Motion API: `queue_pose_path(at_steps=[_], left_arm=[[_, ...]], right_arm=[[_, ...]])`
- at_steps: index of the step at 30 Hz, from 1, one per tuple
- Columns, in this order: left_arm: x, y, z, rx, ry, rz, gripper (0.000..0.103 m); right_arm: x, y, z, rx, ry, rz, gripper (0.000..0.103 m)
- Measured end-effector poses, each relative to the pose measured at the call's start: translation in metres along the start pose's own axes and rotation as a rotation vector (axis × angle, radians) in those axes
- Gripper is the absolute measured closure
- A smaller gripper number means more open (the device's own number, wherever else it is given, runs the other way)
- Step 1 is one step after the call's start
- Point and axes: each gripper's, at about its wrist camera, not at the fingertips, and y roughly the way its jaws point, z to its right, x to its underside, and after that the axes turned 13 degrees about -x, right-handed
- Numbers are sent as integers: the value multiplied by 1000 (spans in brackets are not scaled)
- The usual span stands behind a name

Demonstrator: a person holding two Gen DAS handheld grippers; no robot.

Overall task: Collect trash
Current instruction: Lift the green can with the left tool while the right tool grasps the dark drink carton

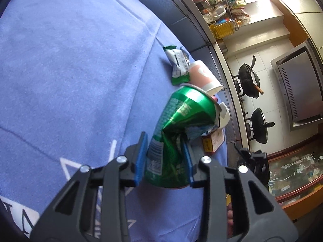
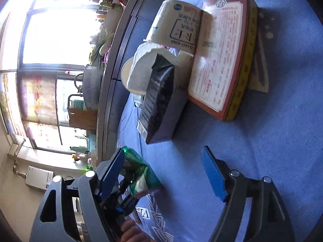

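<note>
My left gripper [image 1: 166,157] is shut on a crushed green can [image 1: 181,119] and holds it above the blue tablecloth [image 1: 70,70]. Beyond it lie a green and white wrapper [image 1: 178,66], a pink paper cup [image 1: 203,76] on its side and a small red-brown box [image 1: 213,143]. My right gripper [image 2: 167,171] is open and empty over the cloth [image 2: 272,121]. Ahead of it lie a dark snack box [image 2: 159,102], a torn white cup [image 2: 141,74], a cream cup [image 2: 177,28] and a red-edged carton [image 2: 222,58]. The green can [image 2: 141,173] shows behind the right gripper's left finger [image 2: 113,171].
The table's dark edge [image 1: 197,36] runs along the far side. Past it are a stove with two black pans [image 1: 250,80], a steel range hood [image 1: 294,84] and shelves of groceries [image 1: 220,6]. A window [image 2: 60,30] and a pot [image 2: 90,86] show in the right wrist view.
</note>
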Motion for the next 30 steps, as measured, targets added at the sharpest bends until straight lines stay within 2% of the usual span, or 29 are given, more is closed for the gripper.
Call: queue_pose_path(at_steps=[3,7,10,15,18,19,21,23,30], left_arm=[[4,-3,5,2,24,6,72],[10,-6,17,-15,66,18,73],[12,-7,18,-12,69,17,73],[13,-9,12,-11,60,13,74],[12,-10,8,-11,48,14,76],[12,-10,7,-9,45,13,76],[12,-11,7,-7,46,15,77],[13,-11,7,-8,50,15,77],[15,-6,12,-15,67,-9,77]], right_arm=[[-7,20,-5,38,30,18,26],[-8,41,-2,125,164,115,22],[-6,55,-10,173,199,166,17],[-18,81,-20,267,233,141,5],[-27,89,-21,269,211,112,5],[-28,89,-20,264,192,103,6],[-26,90,-18,247,149,59,39],[-19,85,-11,198,127,27,41],[21,49,-10,218,-79,-80,43]])
